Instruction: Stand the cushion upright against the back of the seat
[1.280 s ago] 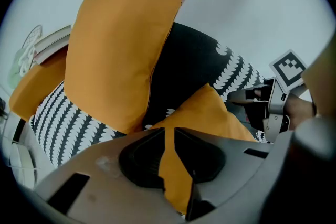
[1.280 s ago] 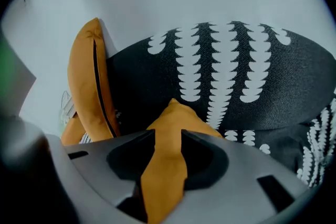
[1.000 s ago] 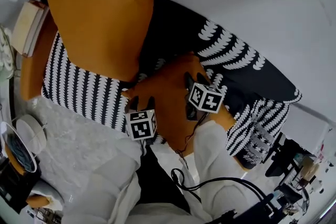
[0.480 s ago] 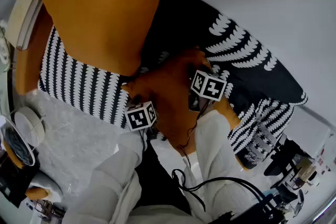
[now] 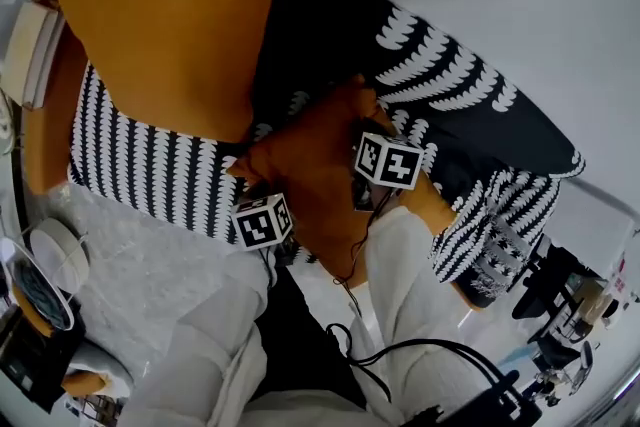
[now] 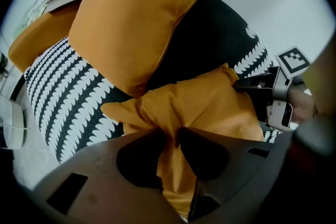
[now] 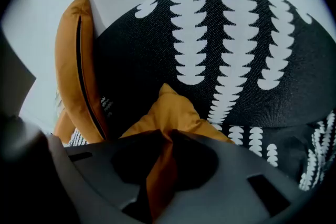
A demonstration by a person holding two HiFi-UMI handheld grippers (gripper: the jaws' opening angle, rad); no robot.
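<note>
- The small orange cushion (image 5: 315,180) is seen lying low on the patterned seat (image 5: 150,165), in front of the dark backrest (image 5: 330,35) and not yet stood up.
- Only in the head view are both tools seen at once, one at each side of this cushion.
- In the left gripper view, the left tool (image 6: 176,136) is seen closing, with a fold of the cushion pinched.
- In the right gripper view, the right tool (image 7: 167,139) is likewise closing on pinched fabric, and the large orange cushion (image 7: 79,71) is shown edge-on.
- One corner is pointed at the backrest; the cushion is bunched, so no long axis can be told.
</note>
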